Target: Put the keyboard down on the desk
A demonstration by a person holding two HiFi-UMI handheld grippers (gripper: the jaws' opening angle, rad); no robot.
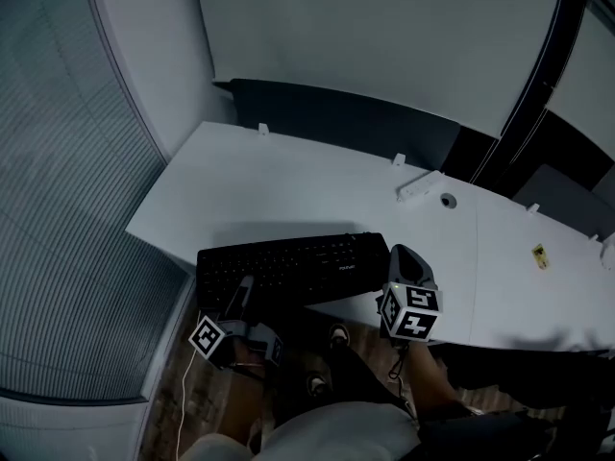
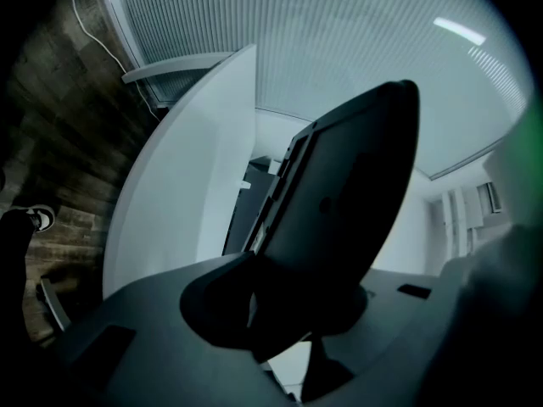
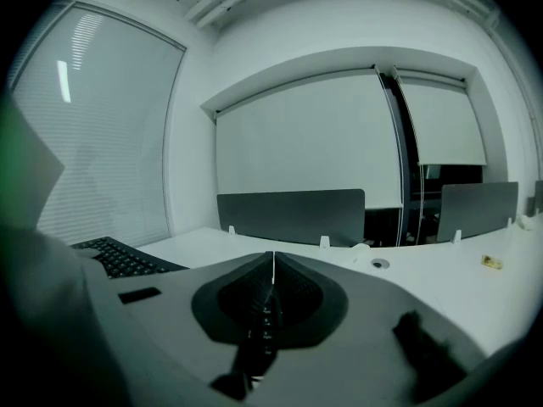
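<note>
Head view: a black keyboard [image 1: 288, 267] lies lengthwise along the near edge of the white desk [image 1: 288, 181], its near long side jutting past that edge.
Keyboard contact: whether it rests on the desktop or sits just above it cannot be told; a dark shadow lies on the desk behind it.
Left gripper [image 1: 245, 291]: reaches in from below the desk edge to the keyboard's near-left part, with its marker cube [image 1: 209, 336] over the wood floor [image 1: 207, 392].
Left gripper view: the jaws are clamped on the keyboard [image 2: 339, 202], which fills the gap between them and rises away from them edge-on and tilted, with its keys facing the desk side.
Right gripper [image 1: 402, 254]: its tip is just beside the keyboard's right end, over the desk.
Right gripper view: the jaws are pressed together with only a thin seam and nothing between them; the keyboard [image 3: 119, 257] lies off to their left, outside the jaws.
Background: a grey partition [image 1: 336, 118] stands along the desk's far edge.
</note>
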